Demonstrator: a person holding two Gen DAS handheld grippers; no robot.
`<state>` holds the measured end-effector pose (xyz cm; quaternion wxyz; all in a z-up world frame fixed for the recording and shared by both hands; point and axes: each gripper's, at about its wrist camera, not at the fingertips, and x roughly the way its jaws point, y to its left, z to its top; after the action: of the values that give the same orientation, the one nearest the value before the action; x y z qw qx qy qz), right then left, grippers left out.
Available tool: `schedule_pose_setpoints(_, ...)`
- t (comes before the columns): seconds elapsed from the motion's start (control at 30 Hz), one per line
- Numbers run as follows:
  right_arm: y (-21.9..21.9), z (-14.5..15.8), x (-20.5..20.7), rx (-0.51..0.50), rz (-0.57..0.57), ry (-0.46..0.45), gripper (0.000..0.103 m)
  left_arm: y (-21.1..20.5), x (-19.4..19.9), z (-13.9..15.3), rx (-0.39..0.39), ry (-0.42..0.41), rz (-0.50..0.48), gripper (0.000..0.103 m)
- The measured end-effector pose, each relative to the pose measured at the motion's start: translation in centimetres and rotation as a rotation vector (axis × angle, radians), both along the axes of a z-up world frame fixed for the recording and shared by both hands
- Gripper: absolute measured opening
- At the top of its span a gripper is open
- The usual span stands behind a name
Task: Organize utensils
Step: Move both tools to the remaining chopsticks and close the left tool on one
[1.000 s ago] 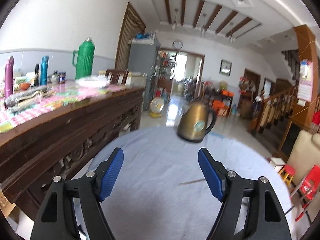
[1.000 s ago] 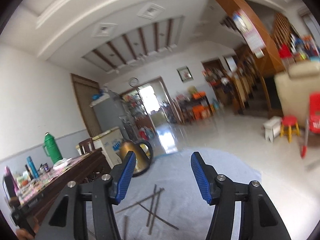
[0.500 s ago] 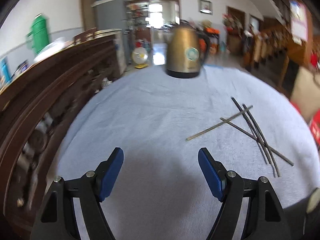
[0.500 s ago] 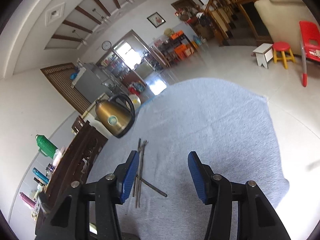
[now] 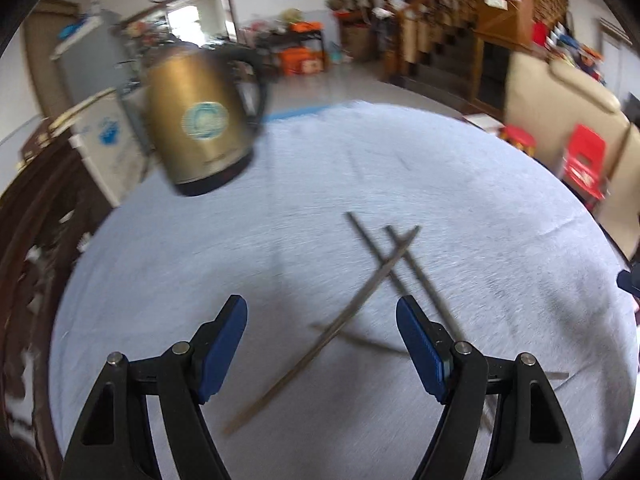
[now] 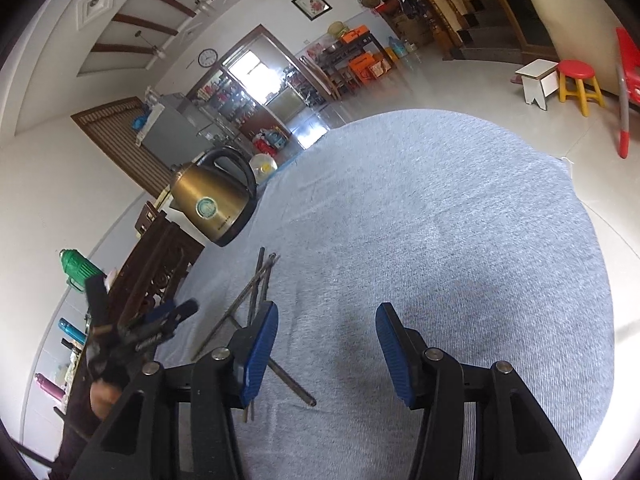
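Note:
Several thin dark chopsticks (image 5: 380, 272) lie crossed in a loose pile on the light blue cloth of the round table (image 5: 500, 220). My left gripper (image 5: 320, 320) hovers over them, tilted down. Its blue pads are wide apart with nothing gripped, and one chopstick runs across the gap below. In the right wrist view the same chopsticks (image 6: 256, 284) lie ahead and left of my right gripper (image 6: 326, 320), which is open and empty over bare cloth. Its left pad hides part of the pile. The left gripper (image 6: 160, 324) shows blurred at the left edge, held by a hand (image 6: 102, 396).
A gold electric kettle (image 5: 200, 128) (image 6: 212, 204) stands at the far left of the table, beyond the chopsticks. A dark carved sideboard (image 6: 156, 264) with a green flask (image 6: 76, 264) runs along the left. Stools (image 6: 576, 80) and red chairs (image 5: 584, 160) stand on the floor to the right.
Both grippers have tipped down from the room towards the table. The left one swung over the chopsticks, which now lie under its fingers. The right jaws narrowed slightly, and the left gripper entered the right view.

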<state>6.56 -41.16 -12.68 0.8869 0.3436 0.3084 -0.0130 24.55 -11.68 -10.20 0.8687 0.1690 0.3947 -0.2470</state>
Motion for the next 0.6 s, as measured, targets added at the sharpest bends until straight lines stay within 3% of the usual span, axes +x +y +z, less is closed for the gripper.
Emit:
schedule_pose_setpoints(0.27,-0.2,0.1,3.6,-0.019,0.046,0.019,0.054,-3.7,2.2,-3.6,0.066,0.101,-0.114,0.074)
schedule_pose_setpoints(0.33,0.1,0.2,4.8,-0.034,0.07,0.026,0.054,-3.9,2.9,-4.1,0.046,0.145,-0.127,0.057)
schedule_pose_setpoints(0.4,0.6,0.3,6.1,-0.05,0.096,0.034,0.053,-3.6,3.5,-4.1,-0.007,0.19,-0.132,0.031)
schedule_pose_setpoints(0.5,1.6,0.1,8.7,-0.065,0.152,0.062,0.048,-3.4,4.2,-4.7,0.021,0.215,-0.1,0.016)
schedule_pose_setpoints(0.6,2.7,-0.2,11.6,-0.069,0.208,0.099,0.04,-2.0,4.9,-4.8,-0.061,0.289,-0.062,0.006)
